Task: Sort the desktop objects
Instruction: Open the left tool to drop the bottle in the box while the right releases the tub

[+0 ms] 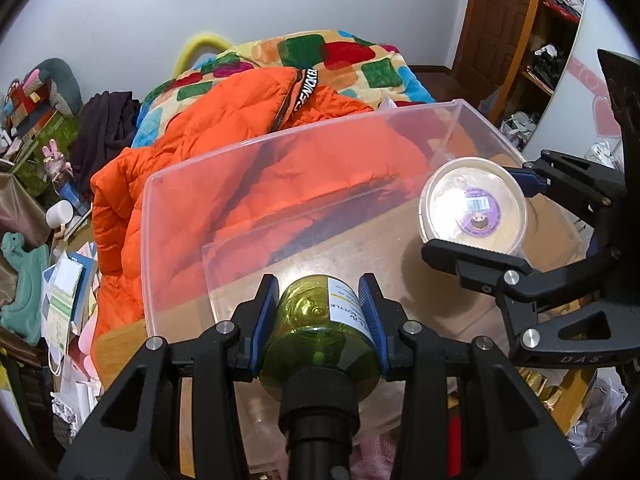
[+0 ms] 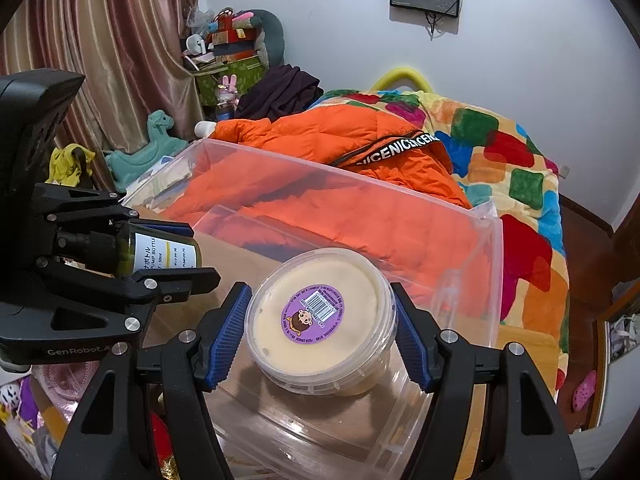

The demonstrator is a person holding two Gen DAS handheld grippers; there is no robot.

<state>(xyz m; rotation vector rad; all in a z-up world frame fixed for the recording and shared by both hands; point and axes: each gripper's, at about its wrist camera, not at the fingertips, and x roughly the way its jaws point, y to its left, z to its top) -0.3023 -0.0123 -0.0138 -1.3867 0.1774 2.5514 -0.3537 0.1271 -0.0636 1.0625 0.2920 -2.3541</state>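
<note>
My left gripper (image 1: 319,286) is shut on a small yellow-green pump bottle (image 1: 320,332) with a white label and black cap, held over a clear plastic bin (image 1: 280,140). My right gripper (image 2: 320,300) is shut on a round cream tub (image 2: 320,320) with a purple sticker on its lid, also held over the bin (image 2: 486,236). In the left wrist view the tub (image 1: 472,204) and right gripper (image 1: 468,208) sit to the right. In the right wrist view the bottle (image 2: 160,254) and left gripper (image 2: 200,254) sit to the left.
Behind the bin lie an orange puffer jacket (image 1: 200,152) and a colourful blanket (image 1: 352,60). Cardboard (image 2: 236,260) shows under the bin. Toys, papers and boxes (image 1: 48,240) clutter the left side. A wooden shelf (image 1: 536,40) stands at the right.
</note>
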